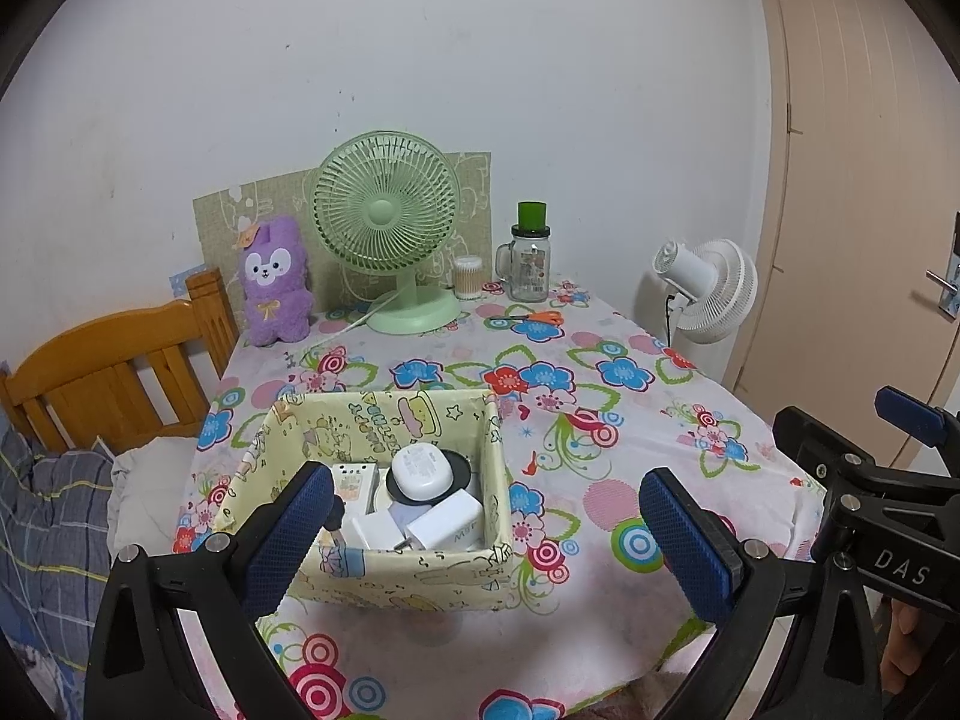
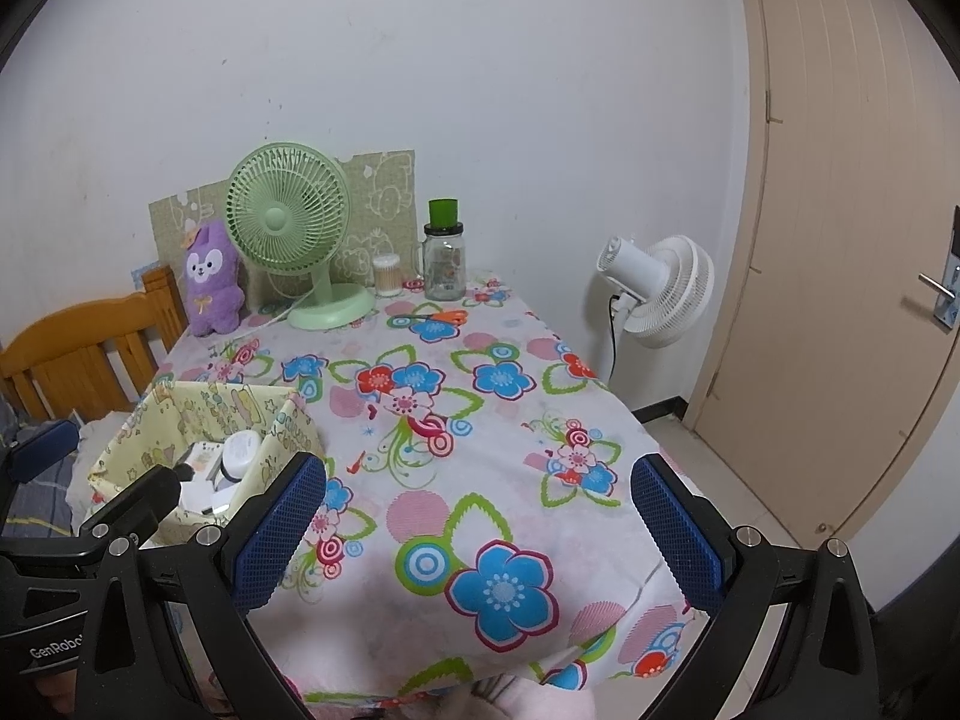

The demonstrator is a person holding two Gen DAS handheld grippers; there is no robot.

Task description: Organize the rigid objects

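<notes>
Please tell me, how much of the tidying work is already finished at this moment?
Done: several small white boxes and a round white case lie together in the yellow fabric bin. In hand: nothing; the left gripper and the right gripper both have open, empty jaws. Possibly left: the orange scissors lie loose on the tablecloth near the glass jar.

- Storage box (image 1: 384, 420): left gripper finger (image 1: 288, 540) covers its near-left corner.
- Box contents (image 1: 420, 504): labels too small to read.
- Door (image 2: 840, 300): cut off at right edge.
</notes>
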